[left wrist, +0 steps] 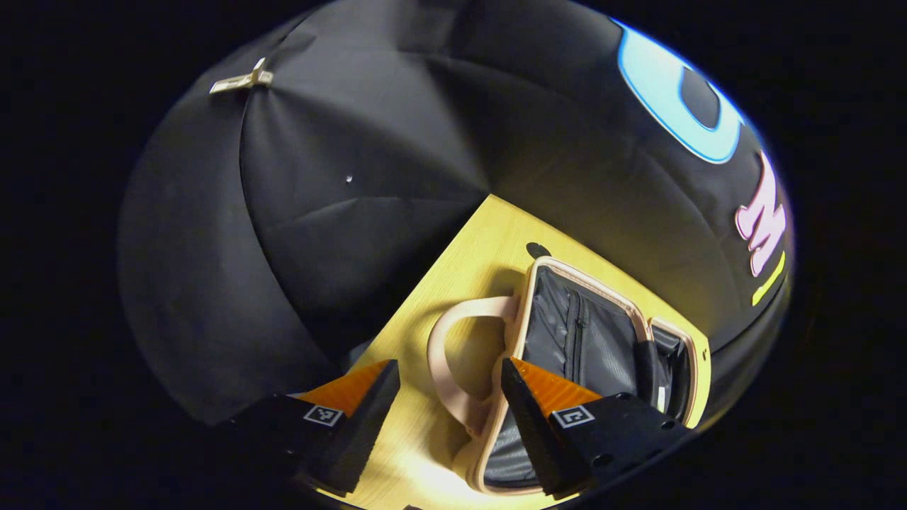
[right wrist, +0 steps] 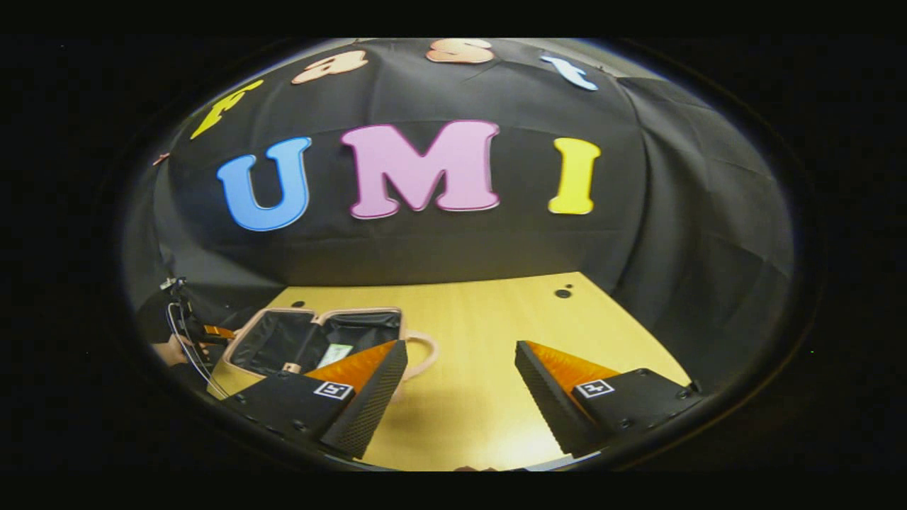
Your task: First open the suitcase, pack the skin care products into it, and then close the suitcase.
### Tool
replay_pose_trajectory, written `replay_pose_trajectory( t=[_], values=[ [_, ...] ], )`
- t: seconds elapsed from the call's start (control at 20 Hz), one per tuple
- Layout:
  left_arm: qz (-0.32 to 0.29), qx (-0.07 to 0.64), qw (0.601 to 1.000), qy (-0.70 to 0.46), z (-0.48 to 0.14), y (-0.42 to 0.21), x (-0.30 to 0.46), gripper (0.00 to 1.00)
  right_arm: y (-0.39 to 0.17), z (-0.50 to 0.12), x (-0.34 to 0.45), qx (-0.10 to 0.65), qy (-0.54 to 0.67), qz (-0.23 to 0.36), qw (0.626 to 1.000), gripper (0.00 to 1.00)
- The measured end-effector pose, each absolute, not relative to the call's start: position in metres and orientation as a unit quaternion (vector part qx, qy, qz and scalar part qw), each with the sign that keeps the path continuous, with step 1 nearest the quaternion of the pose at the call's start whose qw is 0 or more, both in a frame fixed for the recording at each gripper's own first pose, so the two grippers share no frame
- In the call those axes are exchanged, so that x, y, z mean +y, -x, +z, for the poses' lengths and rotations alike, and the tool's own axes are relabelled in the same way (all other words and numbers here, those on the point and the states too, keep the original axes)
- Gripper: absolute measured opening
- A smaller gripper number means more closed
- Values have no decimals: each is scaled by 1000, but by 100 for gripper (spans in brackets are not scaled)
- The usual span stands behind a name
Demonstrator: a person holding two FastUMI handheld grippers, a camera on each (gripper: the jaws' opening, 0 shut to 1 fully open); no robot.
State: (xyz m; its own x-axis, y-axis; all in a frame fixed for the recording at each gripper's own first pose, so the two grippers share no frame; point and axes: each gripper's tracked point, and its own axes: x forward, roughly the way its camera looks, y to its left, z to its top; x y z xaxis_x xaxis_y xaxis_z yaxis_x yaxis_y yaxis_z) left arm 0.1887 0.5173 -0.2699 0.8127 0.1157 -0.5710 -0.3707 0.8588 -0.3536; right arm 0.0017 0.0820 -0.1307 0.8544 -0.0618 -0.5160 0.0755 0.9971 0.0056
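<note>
On the wooden tabletop point(right wrist: 482, 333), the suitcase point(left wrist: 588, 333) is seen lying open, its handle point(left wrist: 453, 354) between the spread fingers of the left gripper point(left wrist: 446, 397). The right gripper point(right wrist: 460, 386) is held wide apart over bare wood, gripping nothing.

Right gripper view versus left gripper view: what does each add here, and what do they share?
Right gripper view adds the left gripper with the hand holding it at the suitcase's far side, plus a pale item inside. Left gripper view adds the lining's zip and a clip on the wall. Shared: the open suitcase, its handle, and the wooden table.
</note>
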Motion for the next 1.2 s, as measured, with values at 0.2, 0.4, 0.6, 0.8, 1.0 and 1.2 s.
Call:
replay_pose_trajectory(
  t=[0.2, 0.4, 0.6, 0.8, 1.0, 1.2],
  values=[
    [107, 251, 914, 299, -267, -199, 517, 87, 41, -135, 43, 285, -13, -92, 954, 97],
    [122, 235, 898, 352, -276, -195, 530, 83, 73, -145, 33, 307, -17, -114, 945, 97],
    [124, 259, 868, 406, -297, -212, 507, 79, 82, -149, 40, 317, -16, -110, 942, 97],
    [151, 239, 849, 447, -288, -208, 514, 20, 78, -132, 39, 295, 2, -96, 951, 97],
    [118, 157, 897, 397, -187, -187, 500, 10, 67, -131, 23, 285, 4, -83, 955, 98],
    [51, 119, 947, 295, -63, -183, 401, 7, 52, -141, 6, 286, -32, -63, 956, 98]
  ],
)
